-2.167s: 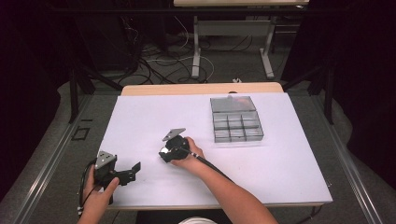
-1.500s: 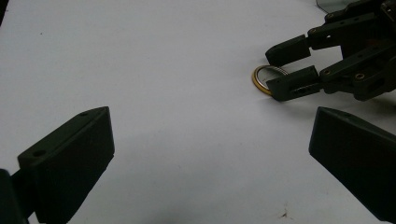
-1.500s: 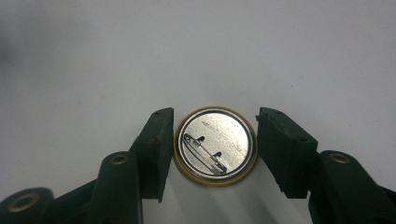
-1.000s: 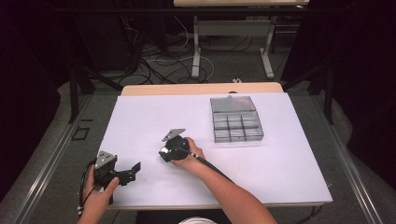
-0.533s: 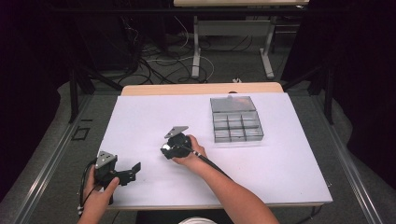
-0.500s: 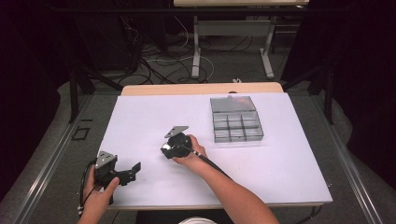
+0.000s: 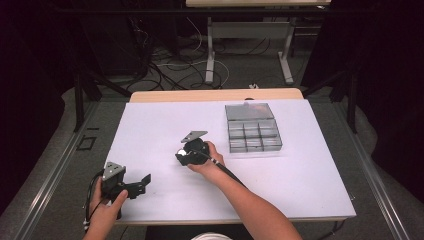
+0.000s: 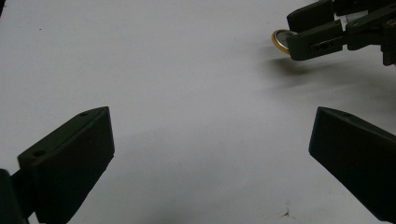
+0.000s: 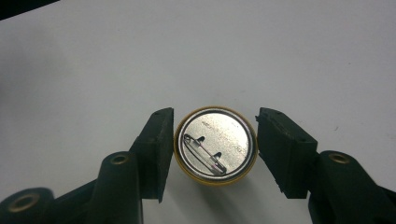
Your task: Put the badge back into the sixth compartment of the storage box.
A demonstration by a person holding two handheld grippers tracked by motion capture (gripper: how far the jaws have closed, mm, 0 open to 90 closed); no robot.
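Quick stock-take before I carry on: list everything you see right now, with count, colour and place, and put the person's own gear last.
pin badge: 1, silver back with safety pin, yellow rim, between the right gripper's jaws, mid-table
compartment box: 1, clear grey, lid open, far right part of the table
table: 1, white top with a wooden far edge
desk legs: grey, on the floor beyond the table
cables: several, black and white, on the floor beyond the table
right gripper: 1, black, shut on the pin badge, table centre
left gripper: 1, black, jaws wide apart with nothing between, near left edge of the table
hands: right hand, left hand, coming in from the near edge
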